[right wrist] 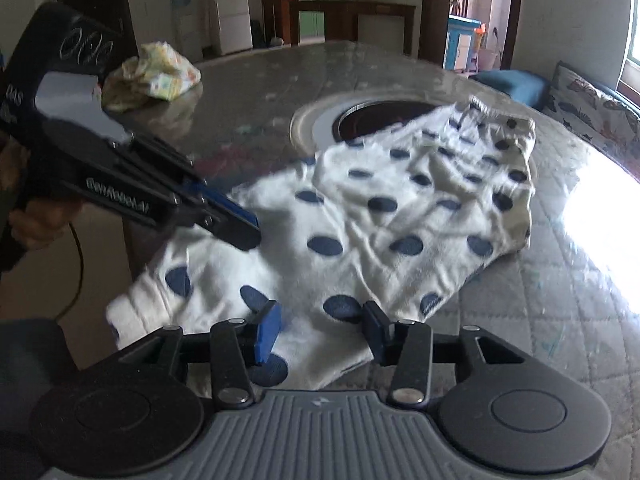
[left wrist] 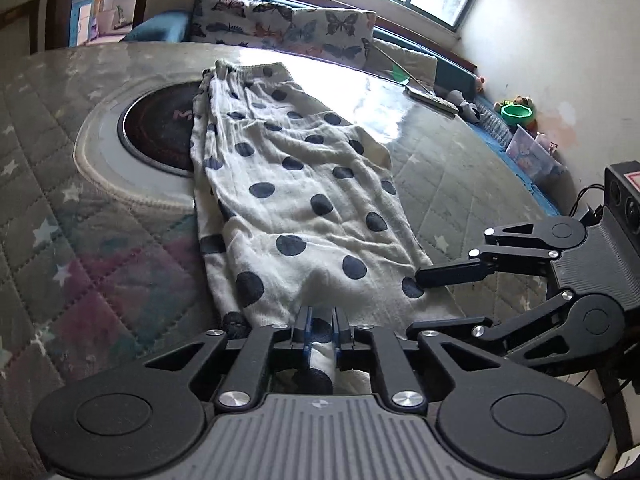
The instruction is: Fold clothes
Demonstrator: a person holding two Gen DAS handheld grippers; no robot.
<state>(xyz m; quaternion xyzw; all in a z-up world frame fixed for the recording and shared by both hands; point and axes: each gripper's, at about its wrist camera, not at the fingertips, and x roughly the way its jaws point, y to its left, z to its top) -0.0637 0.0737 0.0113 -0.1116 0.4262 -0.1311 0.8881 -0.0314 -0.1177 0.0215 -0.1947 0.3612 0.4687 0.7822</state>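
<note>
White polka-dot trousers (left wrist: 296,184) with dark blue dots lie lengthwise on the round table, waistband at the far end; they also show in the right wrist view (right wrist: 384,216). My left gripper (left wrist: 321,334) is shut on the near leg end of the trousers, cloth pinched between its blue pads. In the right wrist view the left gripper (right wrist: 240,232) grips the cloth's left edge. My right gripper (right wrist: 322,334) is open, its blue pads straddling the near hem. In the left wrist view the right gripper (left wrist: 414,308) is open at the cloth's right edge.
The table (left wrist: 100,216) has a quilted star cover and a round recessed burner (left wrist: 160,128) partly under the trousers. A crumpled yellowish cloth (right wrist: 154,74) lies at the table's far side. A butterfly cushion (left wrist: 280,24) and toys (left wrist: 516,114) lie beyond the table.
</note>
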